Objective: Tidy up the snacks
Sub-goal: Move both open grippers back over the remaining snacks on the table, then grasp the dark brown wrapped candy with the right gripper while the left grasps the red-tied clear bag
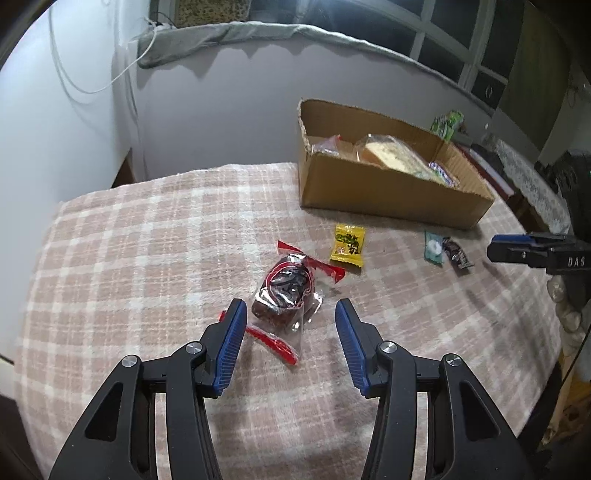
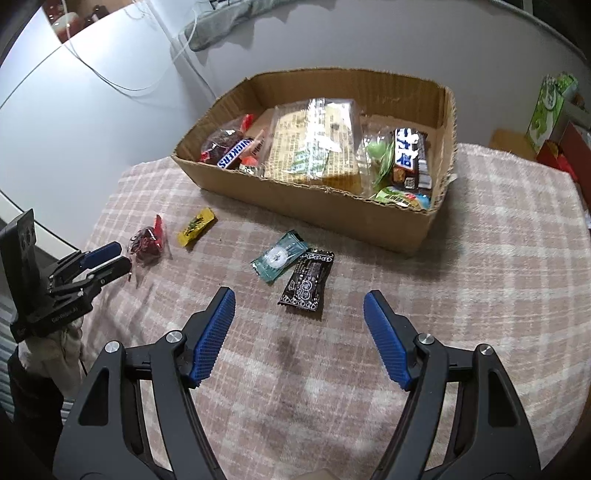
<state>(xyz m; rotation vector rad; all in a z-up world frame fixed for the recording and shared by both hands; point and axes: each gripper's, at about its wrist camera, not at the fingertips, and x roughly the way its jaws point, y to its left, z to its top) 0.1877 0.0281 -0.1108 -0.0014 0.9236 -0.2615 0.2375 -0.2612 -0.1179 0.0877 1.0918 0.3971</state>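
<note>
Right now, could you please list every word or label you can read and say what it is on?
"SNICKERS": on the bar in the cardboard box.
"DAS": on the right gripper body.
Too small or blurred: print on the yellow packet, black packet, teal packet, and the left gripper body label.

Pale wall (image 1: 221, 110) behind a pink plaid-covered table (image 1: 147, 240), dark paned window (image 1: 436, 33) above a grey-draped sill (image 1: 229, 33)

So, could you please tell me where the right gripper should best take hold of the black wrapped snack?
Probably across the black wrapped snack's narrow middle, coming from above. It lies flat on the checked cloth, its top corner by the teal packet; right gripper is open.
</note>
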